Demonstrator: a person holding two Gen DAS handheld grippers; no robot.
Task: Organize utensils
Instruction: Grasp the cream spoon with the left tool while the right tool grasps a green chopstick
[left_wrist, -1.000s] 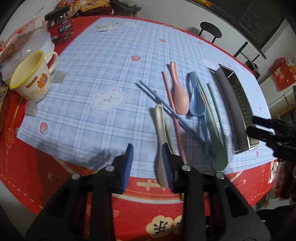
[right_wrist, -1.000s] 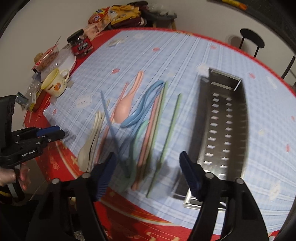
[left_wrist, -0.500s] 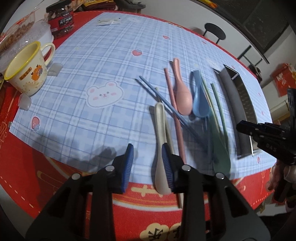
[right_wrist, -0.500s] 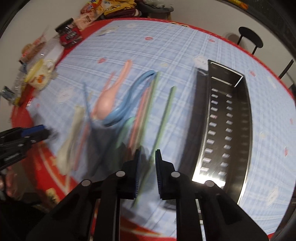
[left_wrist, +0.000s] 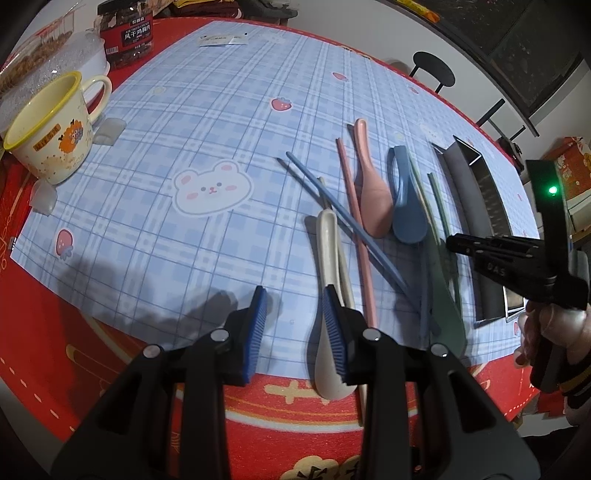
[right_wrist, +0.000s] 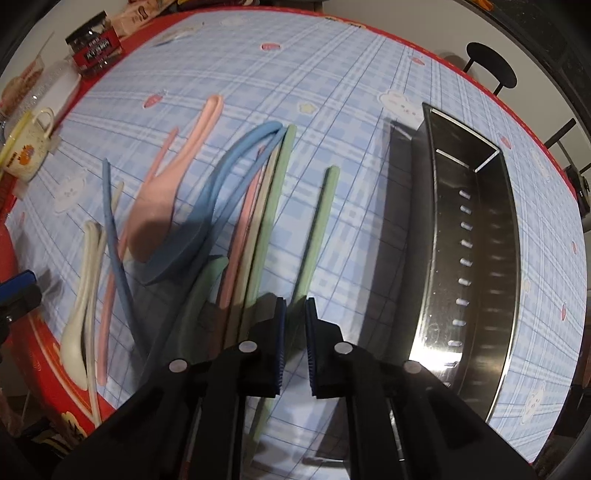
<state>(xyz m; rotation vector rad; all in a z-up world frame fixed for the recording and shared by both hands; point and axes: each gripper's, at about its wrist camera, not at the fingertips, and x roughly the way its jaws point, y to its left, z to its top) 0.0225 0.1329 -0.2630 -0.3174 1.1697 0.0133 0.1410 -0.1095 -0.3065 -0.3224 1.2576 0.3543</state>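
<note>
Because it is lifting a green chopstick (right_wrist: 314, 236) toward the tray (right_wrist: 476, 258), the right hand-held gripper (right_wrist: 293, 343) pinches it narrowly; the left hand-held gripper (left_wrist: 295, 328) waits wide.

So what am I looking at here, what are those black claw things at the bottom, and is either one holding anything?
They are hand-held grippers, one in each of a person's hands, each with a fisheye camera looking along its two fingers.

From the left camera, the left gripper is open and empty beside a cream plastic spoon. From the right camera, the right gripper is nearly shut around a pale green chopstick; whether it grips is unclear.

On the blue checked tablecloth lie a pink spoon, a blue spoon, more chopsticks and a perforated steel tray. A yellow-rimmed mug stands at the left.
</note>
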